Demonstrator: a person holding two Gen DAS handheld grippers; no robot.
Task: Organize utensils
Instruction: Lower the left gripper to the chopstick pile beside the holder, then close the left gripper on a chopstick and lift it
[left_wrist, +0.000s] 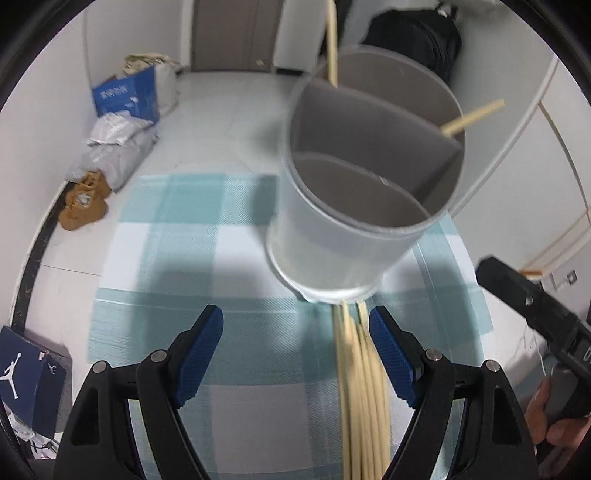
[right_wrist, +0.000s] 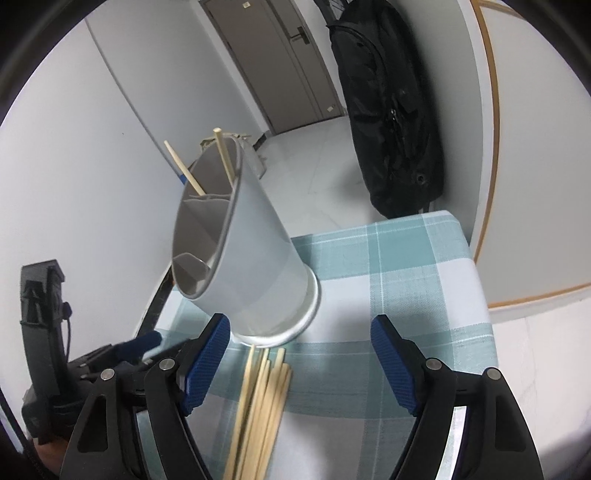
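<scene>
A grey round utensil holder (left_wrist: 354, 206) with inner dividers stands on the checked cloth; it also shows in the right wrist view (right_wrist: 255, 266). Two wooden chopsticks (left_wrist: 472, 115) stick up from its far compartment, also in the right wrist view (right_wrist: 225, 158). A bundle of several chopsticks (left_wrist: 364, 391) lies on the cloth in front of the holder, also in the right wrist view (right_wrist: 258, 406). My left gripper (left_wrist: 295, 354) is open and empty, with the bundle by its right finger. My right gripper (right_wrist: 299, 365) is open and empty above the bundle.
The table has a teal and white checked cloth (left_wrist: 207, 266). The right gripper's body (left_wrist: 535, 314) shows at the right of the left view. A black backpack (right_wrist: 388, 110) stands behind the table. Boxes, bags and brown shoes (left_wrist: 83, 203) lie on the floor.
</scene>
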